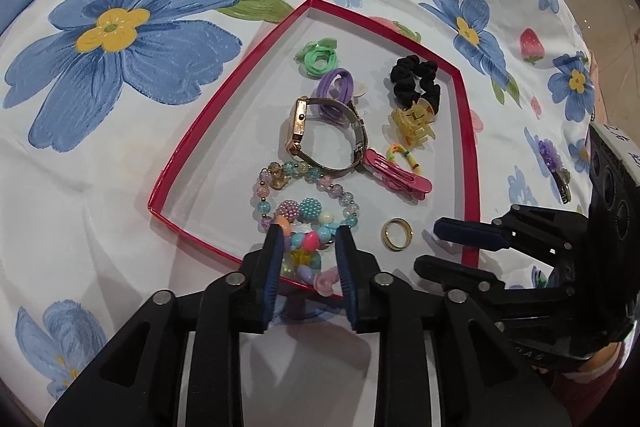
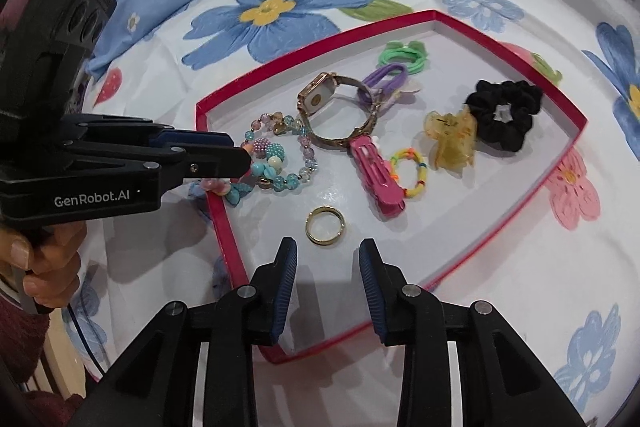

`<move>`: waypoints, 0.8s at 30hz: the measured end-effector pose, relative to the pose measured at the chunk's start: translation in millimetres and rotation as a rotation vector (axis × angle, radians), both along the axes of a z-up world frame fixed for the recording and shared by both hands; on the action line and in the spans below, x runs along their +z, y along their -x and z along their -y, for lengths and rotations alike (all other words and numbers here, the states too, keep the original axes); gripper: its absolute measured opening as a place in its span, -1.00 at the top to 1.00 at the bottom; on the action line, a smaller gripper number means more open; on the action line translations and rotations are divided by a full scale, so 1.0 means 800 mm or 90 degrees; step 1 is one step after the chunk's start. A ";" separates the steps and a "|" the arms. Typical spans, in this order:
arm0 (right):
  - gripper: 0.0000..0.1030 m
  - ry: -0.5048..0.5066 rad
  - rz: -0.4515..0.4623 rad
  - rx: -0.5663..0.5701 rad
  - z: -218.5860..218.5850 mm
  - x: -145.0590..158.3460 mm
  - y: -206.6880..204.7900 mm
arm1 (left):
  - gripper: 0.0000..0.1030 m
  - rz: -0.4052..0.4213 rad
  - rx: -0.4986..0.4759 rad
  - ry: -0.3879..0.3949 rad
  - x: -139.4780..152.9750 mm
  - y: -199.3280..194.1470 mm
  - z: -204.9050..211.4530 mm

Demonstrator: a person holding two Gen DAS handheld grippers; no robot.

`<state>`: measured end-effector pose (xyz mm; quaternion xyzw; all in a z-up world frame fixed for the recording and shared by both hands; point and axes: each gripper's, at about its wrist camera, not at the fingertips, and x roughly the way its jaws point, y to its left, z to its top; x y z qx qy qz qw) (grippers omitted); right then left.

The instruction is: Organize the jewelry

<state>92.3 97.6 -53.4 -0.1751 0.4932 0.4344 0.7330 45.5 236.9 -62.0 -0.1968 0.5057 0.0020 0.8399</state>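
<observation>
A shallow red-rimmed cardboard tray (image 1: 224, 99) with a white floor lay on a floral bedsheet (image 1: 120, 163) printed with blue flowers. The left gripper (image 1: 307, 233) hung over the tray's near edge, its blue-padded fingers (image 1: 273, 259) standing either side of a chunky bracelet of mixed pastel beads (image 1: 306, 243) that draped across that rim; the pads looked parted from the beads rather than pressing them. Just beyond it lay a second bracelet of translucent glass beads (image 1: 280, 179), touching a rose-gold wristwatch with a mesh band (image 1: 304, 123).

The right gripper (image 2: 328, 247) hovered with its jaws spread and empty, near a plain gold ring (image 2: 325, 226) lying on the tray floor close to the near edge. A hand (image 2: 40, 267) gripped the left tool's handle.

Further in lay a pink hair clip (image 2: 378, 179), a small multicoloured elastic loop (image 2: 410, 173), an amber claw clip (image 2: 452, 139), a black scrunchie (image 2: 504, 115), a purple hair tie (image 2: 380, 79) and, towards the far corner, a green hair tie (image 2: 404, 55).
</observation>
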 end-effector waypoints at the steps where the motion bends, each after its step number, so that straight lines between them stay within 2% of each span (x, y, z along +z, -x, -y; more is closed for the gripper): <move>1: 0.34 -0.007 -0.001 -0.007 0.004 0.002 0.000 | 0.47 0.001 0.002 -0.002 0.001 0.001 0.001; 5: 0.34 -0.042 0.004 -0.042 0.022 0.013 -0.001 | 0.33 0.009 0.011 0.004 0.006 0.005 0.001; 8: 0.33 -0.085 0.015 -0.080 0.040 0.025 -0.002 | 0.07 0.024 0.025 0.011 0.012 0.012 -0.001; 11: 0.22 -0.139 0.025 -0.111 0.057 0.038 0.000 | -0.14 0.043 0.048 0.019 0.018 0.021 -0.003; 13: 0.14 -0.171 0.036 -0.133 0.065 0.044 0.003 | -0.42 0.053 0.067 0.022 0.021 0.030 -0.003; 16: -0.03 -0.219 0.038 -0.169 0.079 0.047 0.007 | -0.70 0.071 0.095 0.010 0.026 0.045 -0.001; 18: -0.08 -0.241 0.039 -0.186 0.088 0.048 0.011 | -0.71 0.083 0.107 0.006 0.030 0.056 0.000; 24: -0.44 -0.297 0.060 -0.212 0.105 0.057 0.032 | -0.74 0.106 0.141 -0.015 0.044 0.083 0.006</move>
